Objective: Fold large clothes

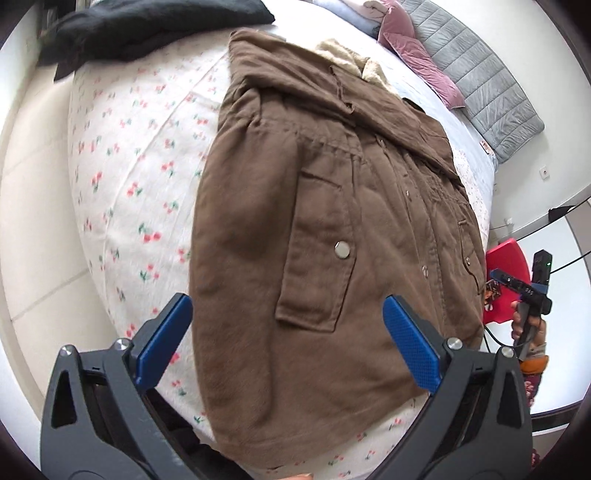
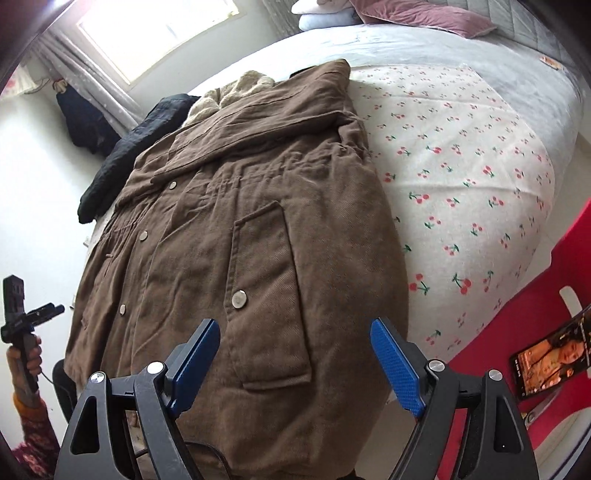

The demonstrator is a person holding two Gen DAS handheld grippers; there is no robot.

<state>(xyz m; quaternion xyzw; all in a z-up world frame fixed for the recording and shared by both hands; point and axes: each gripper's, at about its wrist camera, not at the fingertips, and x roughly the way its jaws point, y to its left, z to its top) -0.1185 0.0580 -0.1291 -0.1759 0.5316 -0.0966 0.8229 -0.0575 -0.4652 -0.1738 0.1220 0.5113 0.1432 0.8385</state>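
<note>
A large brown coat (image 1: 314,236) lies flat on the bed, buttoned side up, hem toward me, its cream fleece hood (image 1: 347,55) at the far end. It also shows in the right wrist view (image 2: 236,243). Its sleeves are folded across the chest. My left gripper (image 1: 288,332) is open and empty, hovering over the coat's lower left part near a snap pocket (image 1: 317,251). My right gripper (image 2: 295,354) is open and empty over the lower right part, near the other pocket (image 2: 266,288). The right gripper also shows in the left wrist view (image 1: 532,291).
The bed has a cherry-print sheet (image 1: 136,177) and a grey blanket (image 2: 443,40). A black garment (image 1: 147,26) lies at the bed's far left edge. Pink pillows (image 1: 417,48) are at the head. A red chair (image 2: 524,332) holding a phone (image 2: 550,354) stands at right.
</note>
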